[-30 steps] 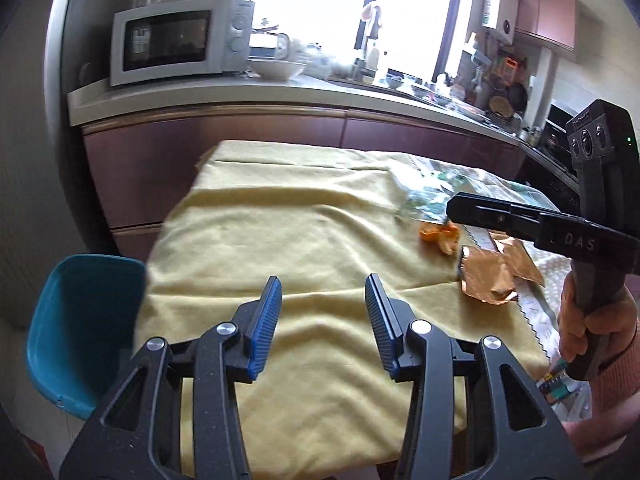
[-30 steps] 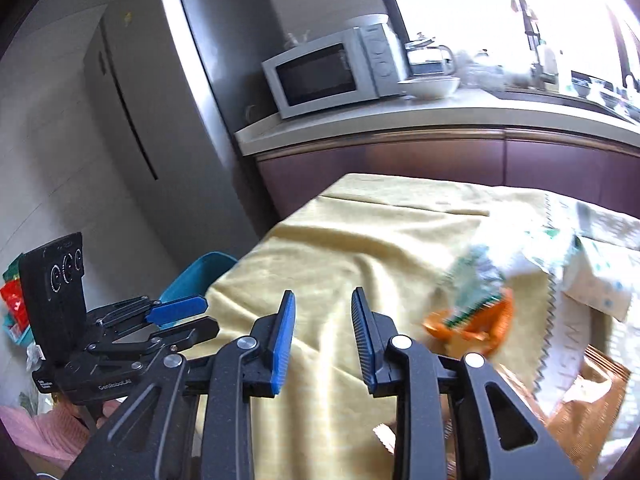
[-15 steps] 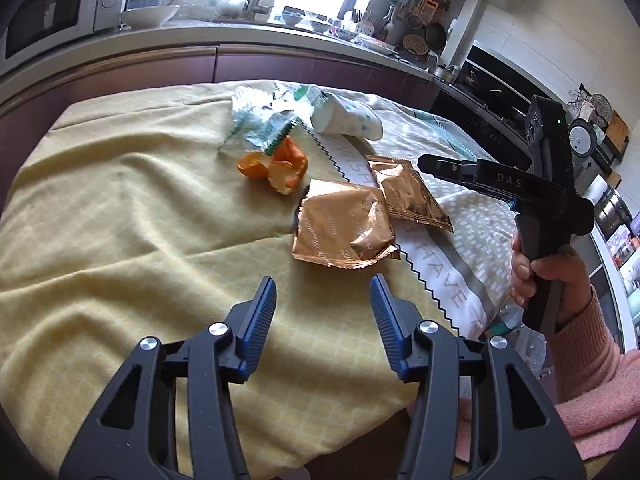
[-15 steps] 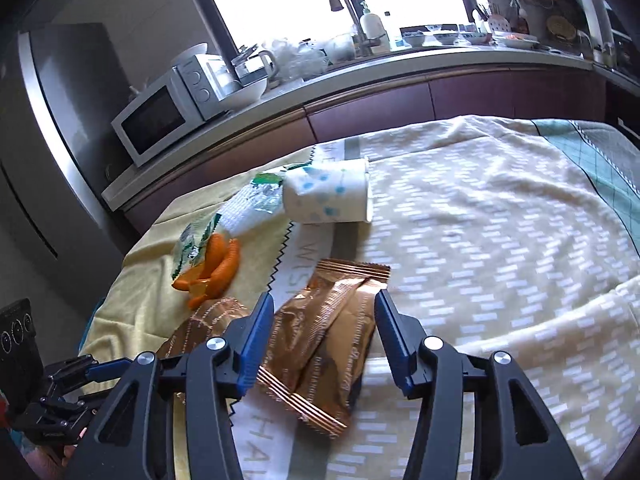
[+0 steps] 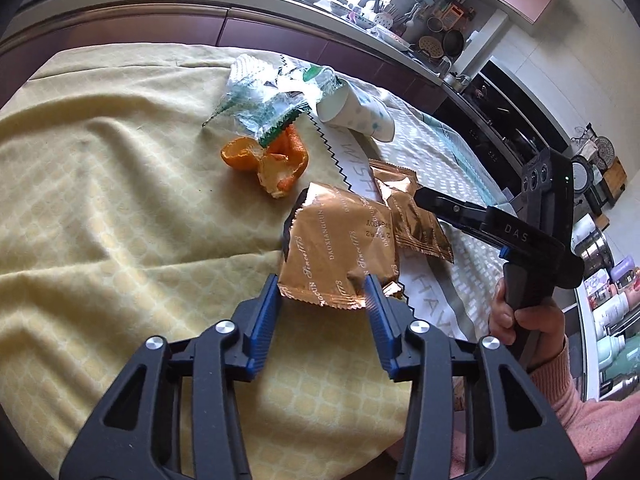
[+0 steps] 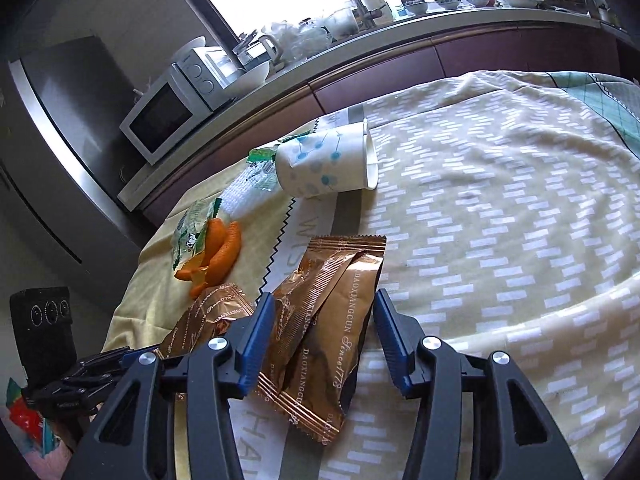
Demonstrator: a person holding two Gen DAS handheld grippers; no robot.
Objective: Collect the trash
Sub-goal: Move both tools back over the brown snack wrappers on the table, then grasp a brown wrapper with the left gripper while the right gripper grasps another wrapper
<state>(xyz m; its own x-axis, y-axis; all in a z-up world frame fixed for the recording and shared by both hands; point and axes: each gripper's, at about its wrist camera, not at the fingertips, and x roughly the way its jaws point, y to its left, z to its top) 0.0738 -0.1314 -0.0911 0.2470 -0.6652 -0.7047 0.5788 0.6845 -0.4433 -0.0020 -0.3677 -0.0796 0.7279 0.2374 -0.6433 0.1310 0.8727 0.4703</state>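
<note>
Two bronze snack wrappers lie on the table. The larger wrapper (image 5: 336, 248) has its near edge between the fingers of my left gripper (image 5: 322, 282), whose jaws are closing around it without a clear squeeze. My right gripper (image 6: 323, 300) straddles the narrower wrapper (image 6: 332, 304); its jaws are closing too, with a gap still at the right pad. Farther back lie orange peel (image 5: 264, 160), a crumpled clear and green plastic wrapper (image 5: 272, 100) and a paper cup (image 6: 328, 160) on its side.
A yellow cloth (image 5: 100, 200) covers the table's left half and a patterned cloth (image 6: 500, 200) its right. A kitchen counter with a microwave (image 6: 168, 116) runs behind the table. A hand in a pink sleeve (image 5: 532, 320) holds the right gripper.
Both grippers swung from the table's left end toward the trash and dropped lower. Each now has a bronze wrapper between its fingers. The left jaws are narrower than half a second ago.
</note>
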